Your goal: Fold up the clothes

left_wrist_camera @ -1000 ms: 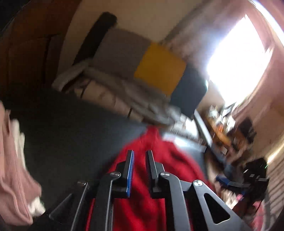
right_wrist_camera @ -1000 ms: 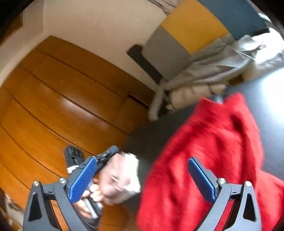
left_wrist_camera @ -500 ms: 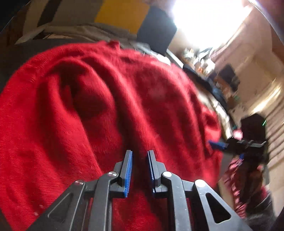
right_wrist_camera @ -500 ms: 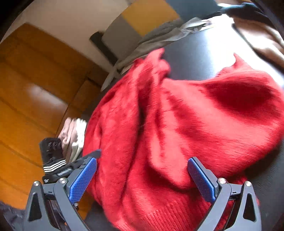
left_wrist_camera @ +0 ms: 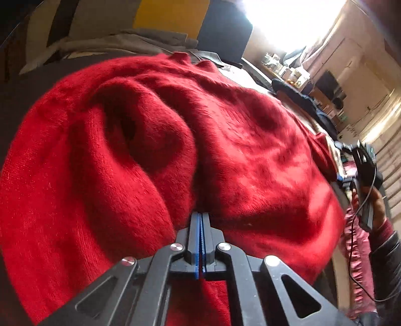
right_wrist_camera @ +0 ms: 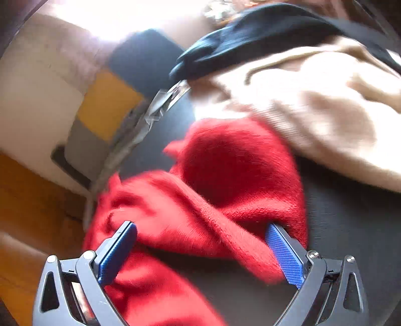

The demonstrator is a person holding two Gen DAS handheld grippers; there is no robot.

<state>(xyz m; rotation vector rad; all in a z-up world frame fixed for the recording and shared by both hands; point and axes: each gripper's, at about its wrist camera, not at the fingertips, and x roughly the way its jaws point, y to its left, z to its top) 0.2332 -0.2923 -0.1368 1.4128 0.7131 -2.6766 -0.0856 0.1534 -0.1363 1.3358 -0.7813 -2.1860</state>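
A fuzzy red sweater (left_wrist_camera: 225, 155) lies rumpled on a dark surface (right_wrist_camera: 351, 225) and fills the left wrist view. My left gripper (left_wrist_camera: 200, 216) is shut, its blue pads pressed together, with its tips pinched into a crease where the knit bunches up. In the right wrist view the red sweater (right_wrist_camera: 225, 175) lies in thick folds between the fingers of my right gripper (right_wrist_camera: 200, 225). That gripper is open wide and its blue pads (right_wrist_camera: 284, 253) sit beside the fabric without pressing it. The right gripper (left_wrist_camera: 361, 160) also shows at the sweater's right edge, held by a hand.
A beige garment (right_wrist_camera: 313, 112) and a dark navy one (right_wrist_camera: 250, 32) lie just beyond the sweater. Grey, yellow and navy cushions (left_wrist_camera: 173, 17) with a grey clothes pile (left_wrist_camera: 120, 42) stand at the back. Wood panelling (right_wrist_camera: 30, 200) is at the left, pink ruffled fabric (left_wrist_camera: 356, 245) at the right.
My left gripper sank onto the sweater and its narrow gap shut on a crease. My right gripper swung from the wooden side across to the sweater's other end, beside the beige garment.
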